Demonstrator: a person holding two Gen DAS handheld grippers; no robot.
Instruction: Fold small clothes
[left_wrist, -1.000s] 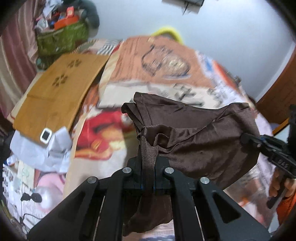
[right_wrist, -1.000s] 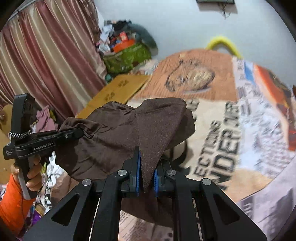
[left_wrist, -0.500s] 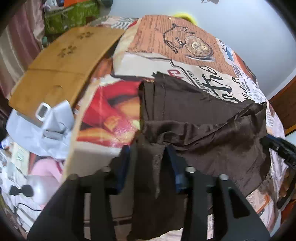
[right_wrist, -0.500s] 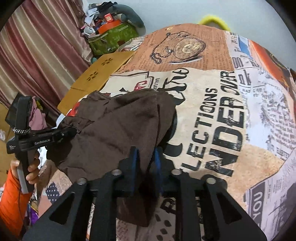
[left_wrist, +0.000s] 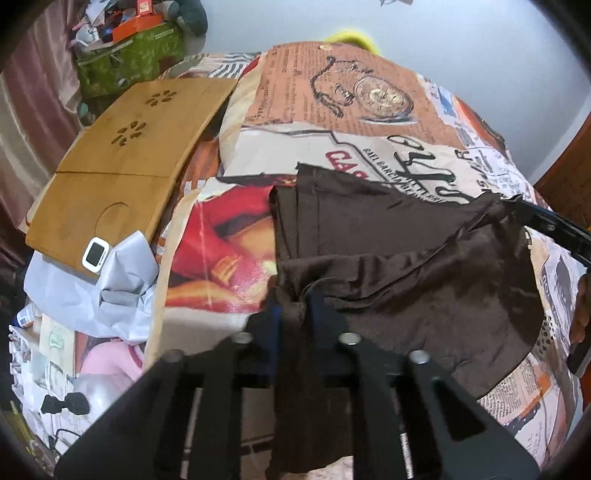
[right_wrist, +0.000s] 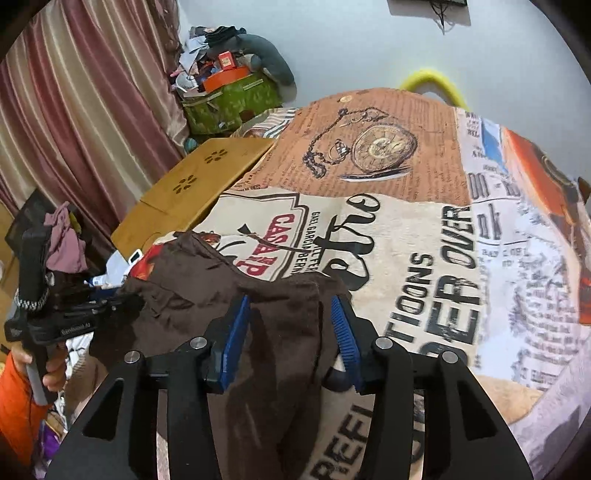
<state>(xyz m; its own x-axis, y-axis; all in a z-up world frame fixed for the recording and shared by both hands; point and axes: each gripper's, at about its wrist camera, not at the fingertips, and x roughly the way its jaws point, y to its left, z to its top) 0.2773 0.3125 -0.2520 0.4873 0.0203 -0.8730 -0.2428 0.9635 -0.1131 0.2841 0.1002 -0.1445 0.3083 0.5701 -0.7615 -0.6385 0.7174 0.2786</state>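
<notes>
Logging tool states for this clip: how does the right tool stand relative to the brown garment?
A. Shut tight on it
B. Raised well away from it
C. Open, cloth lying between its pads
C: the right tool shows blue pads spread wide with the brown garment loose between them.

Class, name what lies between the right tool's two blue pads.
The brown garment lies draped between the open right tool's blue pads, seen in the right wrist view.
</notes>
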